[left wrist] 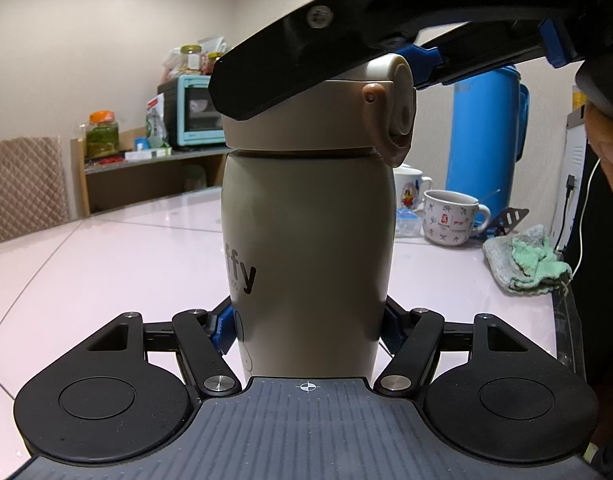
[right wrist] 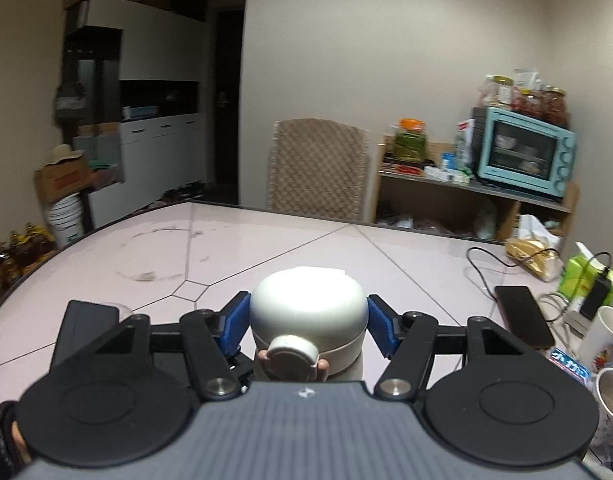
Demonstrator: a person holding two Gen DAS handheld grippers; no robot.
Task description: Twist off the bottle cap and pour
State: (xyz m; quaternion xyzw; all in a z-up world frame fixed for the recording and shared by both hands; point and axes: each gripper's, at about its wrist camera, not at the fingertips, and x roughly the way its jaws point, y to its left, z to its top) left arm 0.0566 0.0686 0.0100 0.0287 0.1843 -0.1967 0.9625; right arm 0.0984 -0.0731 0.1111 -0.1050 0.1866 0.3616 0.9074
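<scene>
Bottle (left wrist: 306,248) stands upright on the table (left wrist: 106,264), near edge, pinched low on the body by the left hand-held gripper (left wrist: 306,332). Cap (right wrist: 308,308) is clamped at its sides by the right hand-held gripper (right wrist: 308,324), blue pads (right wrist: 236,324) pressed on both sides.

Risks:
- Cap is a smooth rounded dome; pads may slip round it instead of turning it.
- Flip spout and tan hinge tab (left wrist: 380,120) stick out to one side; a pad could catch there and pop the flip lid rather than unscrew the cap.
- Body is matte beige, tapered toward the base; a low grip may let the bottle spin or tilt under torque.
- Table is glossy, little friction if the bottle is dragged.
- Mugs (left wrist: 452,216) and cloth (left wrist: 526,264) lie far right; a tipped bottle could reach them.

Fill level cannot be told.
</scene>
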